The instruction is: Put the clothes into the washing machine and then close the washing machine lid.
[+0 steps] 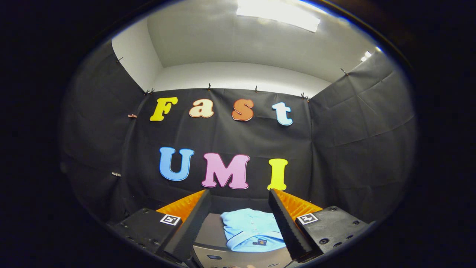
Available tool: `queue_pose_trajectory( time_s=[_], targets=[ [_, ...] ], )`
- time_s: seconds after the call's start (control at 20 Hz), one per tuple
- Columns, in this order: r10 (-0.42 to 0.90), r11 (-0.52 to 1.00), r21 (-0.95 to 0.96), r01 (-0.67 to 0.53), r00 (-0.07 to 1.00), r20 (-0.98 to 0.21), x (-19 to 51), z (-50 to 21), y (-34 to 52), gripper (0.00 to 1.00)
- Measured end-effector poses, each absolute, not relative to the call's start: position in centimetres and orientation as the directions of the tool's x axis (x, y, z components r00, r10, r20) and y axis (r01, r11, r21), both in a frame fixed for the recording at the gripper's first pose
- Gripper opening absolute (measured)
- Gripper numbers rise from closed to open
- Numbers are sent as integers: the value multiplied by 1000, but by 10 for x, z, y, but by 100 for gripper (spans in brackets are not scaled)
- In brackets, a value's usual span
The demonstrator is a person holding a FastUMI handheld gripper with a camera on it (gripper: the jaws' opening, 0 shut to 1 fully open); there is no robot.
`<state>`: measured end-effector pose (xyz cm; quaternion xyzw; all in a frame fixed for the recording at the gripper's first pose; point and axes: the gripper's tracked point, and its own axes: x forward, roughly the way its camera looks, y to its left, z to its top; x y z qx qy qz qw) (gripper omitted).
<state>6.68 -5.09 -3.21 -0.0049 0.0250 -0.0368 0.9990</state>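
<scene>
Black cloth walled the booth. A folded light blue collared shirt [250,229] lay on a grey surface [210,230] ahead, framed between the gripper [240,196]'s wide-open, empty jaws. The pickup step was apparently just starting; next likely meant lowering and closing on the shirt.

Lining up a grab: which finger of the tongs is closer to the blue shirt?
On the open tongs, the right finger: the shirt reaches it; grey surface shows beside the left one.
</scene>
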Motion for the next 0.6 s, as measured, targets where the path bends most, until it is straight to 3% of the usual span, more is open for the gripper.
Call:
queue_pose_trajectory(
  time_s=[0.6],
  targets=[
    [-59,998,10,64,960,-272,191,-123,-85,98]
  ],
)
